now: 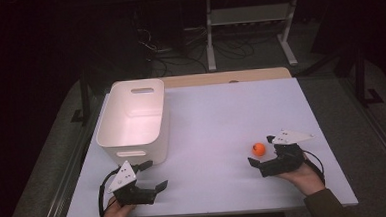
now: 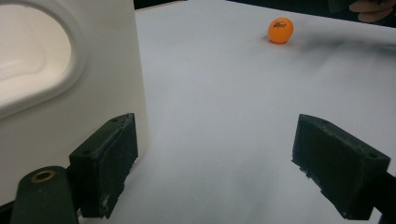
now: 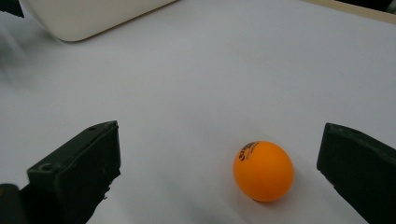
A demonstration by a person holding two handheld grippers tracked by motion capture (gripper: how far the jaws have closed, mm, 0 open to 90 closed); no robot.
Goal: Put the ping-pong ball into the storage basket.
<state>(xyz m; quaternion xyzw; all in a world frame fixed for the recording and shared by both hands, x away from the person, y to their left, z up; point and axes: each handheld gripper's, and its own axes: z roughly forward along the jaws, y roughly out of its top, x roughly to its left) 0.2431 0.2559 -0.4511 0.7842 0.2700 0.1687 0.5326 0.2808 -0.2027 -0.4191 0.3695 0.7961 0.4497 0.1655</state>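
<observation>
I see an orange ball (image 3: 263, 171) with dark print at its 10 o'clock. The bin (image 1: 131, 122) is white, the bench (image 1: 216, 117) pale, my tongs (image 3: 219, 177) black.

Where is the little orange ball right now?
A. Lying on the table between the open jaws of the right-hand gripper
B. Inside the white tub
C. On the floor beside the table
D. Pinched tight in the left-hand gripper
A: the orange ball rests on the white table, with the right gripper open around it and neither jaw touching it.
</observation>
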